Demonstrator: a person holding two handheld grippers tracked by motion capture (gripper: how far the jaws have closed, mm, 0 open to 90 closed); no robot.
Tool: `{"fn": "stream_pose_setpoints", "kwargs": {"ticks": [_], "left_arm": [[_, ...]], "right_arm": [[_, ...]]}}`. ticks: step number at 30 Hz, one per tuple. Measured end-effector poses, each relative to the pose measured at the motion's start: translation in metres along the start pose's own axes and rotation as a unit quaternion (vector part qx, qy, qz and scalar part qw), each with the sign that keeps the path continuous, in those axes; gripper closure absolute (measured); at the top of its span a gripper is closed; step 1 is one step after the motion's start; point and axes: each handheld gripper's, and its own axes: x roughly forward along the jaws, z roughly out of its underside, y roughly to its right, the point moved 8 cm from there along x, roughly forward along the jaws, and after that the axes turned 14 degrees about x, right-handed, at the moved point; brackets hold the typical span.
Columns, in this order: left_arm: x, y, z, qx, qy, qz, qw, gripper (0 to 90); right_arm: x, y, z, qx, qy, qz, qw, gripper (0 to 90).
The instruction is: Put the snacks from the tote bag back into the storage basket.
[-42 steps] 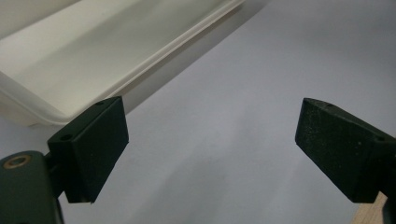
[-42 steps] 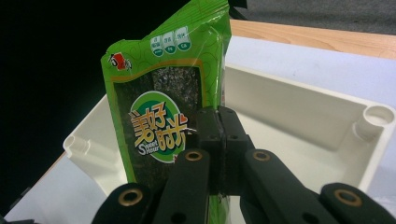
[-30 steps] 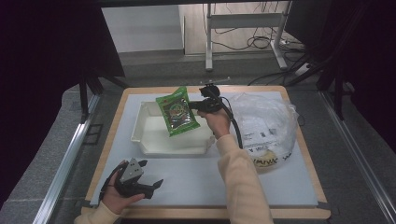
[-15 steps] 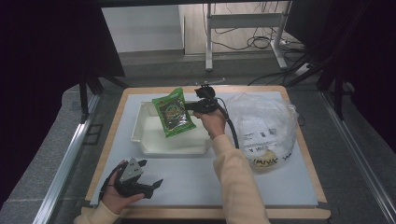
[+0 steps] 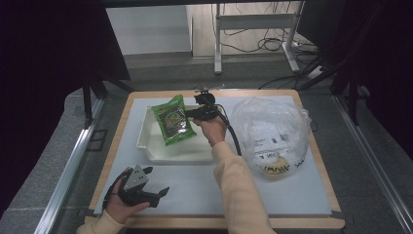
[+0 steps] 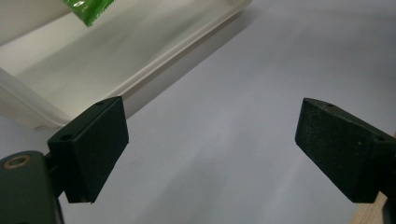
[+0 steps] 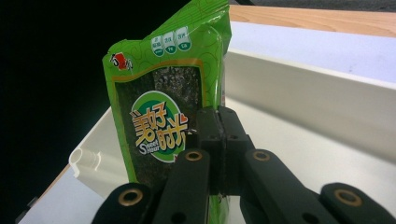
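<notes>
Green snack bag [image 7: 163, 116] is pinched by its side in the right tool [image 7: 219, 135], whose jaws are pressed tight on it. It hangs upright over the white tray [image 5: 151, 148], near the far edge of the desk [image 5: 292, 195]. I think the step is putting the bag in the tray. Next, the bag should go lower, then the jaws can let go. The left tool [image 5: 143, 187] rests spread wide and holding nothing by the near left corner.
</notes>
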Motion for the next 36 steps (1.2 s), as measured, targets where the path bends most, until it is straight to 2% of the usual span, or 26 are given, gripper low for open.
{"fn": "stream_pose_setpoints", "kwargs": {"ticks": [7,16,21,25,30,33,36], "left_arm": [[0.000,0.000,0.001,-0.003,0.000,0.001,1.0000,9.5],[0.000,-0.001,0.001,-0.002,0.001,0.002,1.0000,9.4],[0.000,-0.001,0.001,-0.002,0.000,0.002,1.0000,9.4],[0.000,-0.001,0.001,-0.003,0.001,0.002,1.0000,9.4],[0.000,-0.001,0.001,-0.002,-0.001,0.002,1.0000,9.4],[0.000,-0.002,0.002,-0.002,-0.002,0.002,1.0000,9.4],[0.000,-0.002,0.002,-0.002,-0.002,0.003,1.0000,9.4]], "right_arm": [[0.013,-0.005,0.005,-0.002,-0.006,0.004,1.0000,90.0],[0.036,-0.006,0.012,0.011,-0.012,0.007,0.9998,90.0],[0.043,-0.005,0.014,0.016,-0.016,0.009,0.9997,90.0],[0.051,-0.001,0.019,0.023,-0.020,0.014,0.9995,89.9],[0.065,0.005,0.026,0.030,-0.025,0.032,0.9987,89.9],[0.075,0.010,0.033,0.040,-0.037,0.040,0.9977,89.8],[0.079,0.013,0.035,0.042,-0.039,0.042,0.9975,89.7]]}}
